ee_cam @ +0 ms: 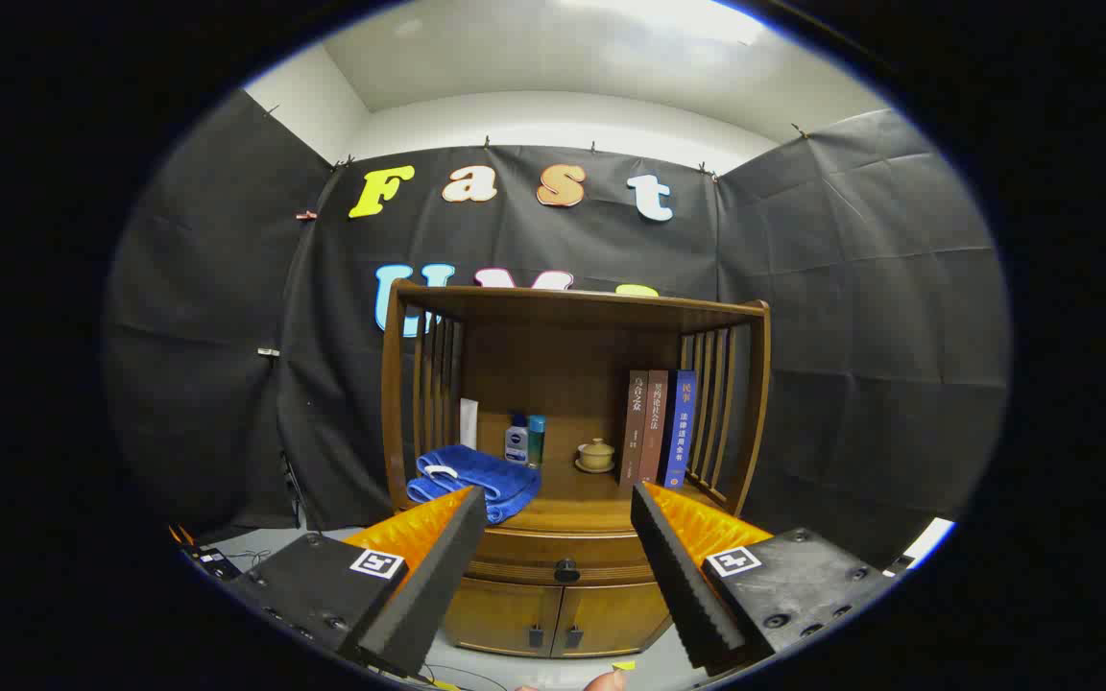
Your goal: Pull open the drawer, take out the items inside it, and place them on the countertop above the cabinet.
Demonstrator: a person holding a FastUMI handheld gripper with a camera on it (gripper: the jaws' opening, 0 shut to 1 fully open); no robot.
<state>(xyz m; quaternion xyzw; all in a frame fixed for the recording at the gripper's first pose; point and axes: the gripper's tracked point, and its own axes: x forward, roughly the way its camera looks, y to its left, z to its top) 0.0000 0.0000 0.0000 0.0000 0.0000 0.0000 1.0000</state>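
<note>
While ribbed foam tongs (558, 547) gape, rounded wooden drawer (563, 555) sits closed.

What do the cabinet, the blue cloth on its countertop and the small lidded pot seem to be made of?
Between the open gripper fingers:
Cabinet: apparently wood, brown with a satin sheen and faint grain.
Blue cloth: probably soft terry fabric, matt and folded into thick rolls.
Lidded pot: possibly glazed ceramic, beige with a slight gloss.
</note>
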